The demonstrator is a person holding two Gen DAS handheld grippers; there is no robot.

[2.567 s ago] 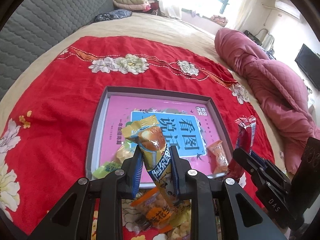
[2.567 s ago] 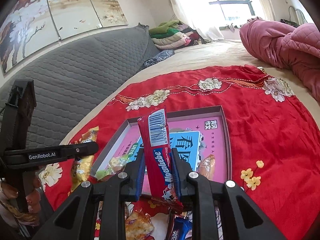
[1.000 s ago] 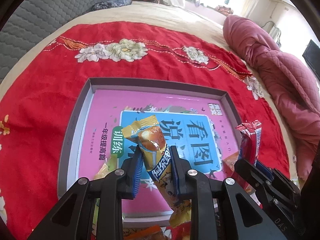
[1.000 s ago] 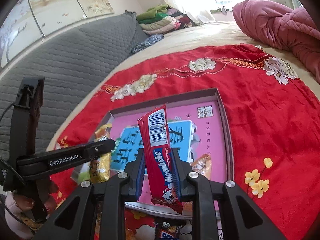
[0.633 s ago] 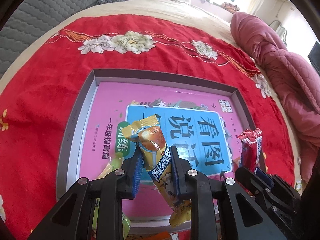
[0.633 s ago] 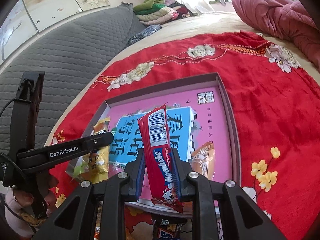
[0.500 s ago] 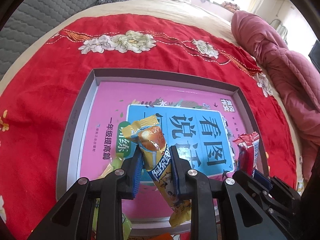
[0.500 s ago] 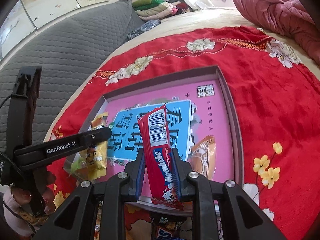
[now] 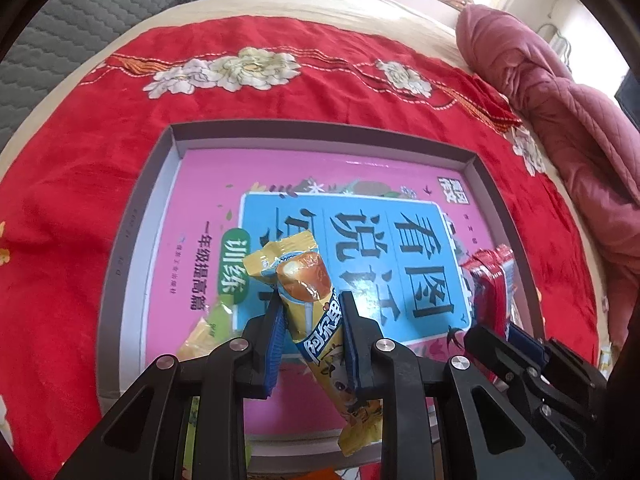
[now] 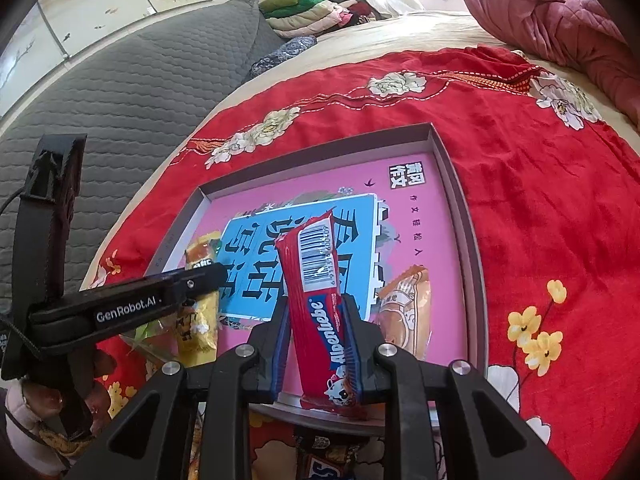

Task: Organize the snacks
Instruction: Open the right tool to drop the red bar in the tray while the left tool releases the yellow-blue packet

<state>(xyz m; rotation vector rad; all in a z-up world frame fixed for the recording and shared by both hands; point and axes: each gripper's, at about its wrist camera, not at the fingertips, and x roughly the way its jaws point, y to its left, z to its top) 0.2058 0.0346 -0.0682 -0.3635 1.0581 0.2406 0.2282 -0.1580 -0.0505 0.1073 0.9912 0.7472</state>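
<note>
Red floral bedspread (image 9: 72, 208) under your grey tray (image 9: 120, 264), left gripper (image 9: 312, 320) clamping yellow snack stick (image 9: 308, 284), right gripper (image 10: 316, 320) clamping red wafer bar (image 10: 320, 280), packets beneath half hidden.

yellow snack (image 9: 316, 320): upright, clamped over tray (image 9: 132, 216) | red bar (image 10: 320, 300): upright, clamped over tray | orange packet (image 10: 408, 312): flat in tray

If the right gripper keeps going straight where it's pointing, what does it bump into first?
Probably the pink book cover lying inside the grey tray. The right gripper, jaws shut on the red Alpenliebe pack, points down over it. Depth is hard to judge; the orange snack lies just to the side.
</note>
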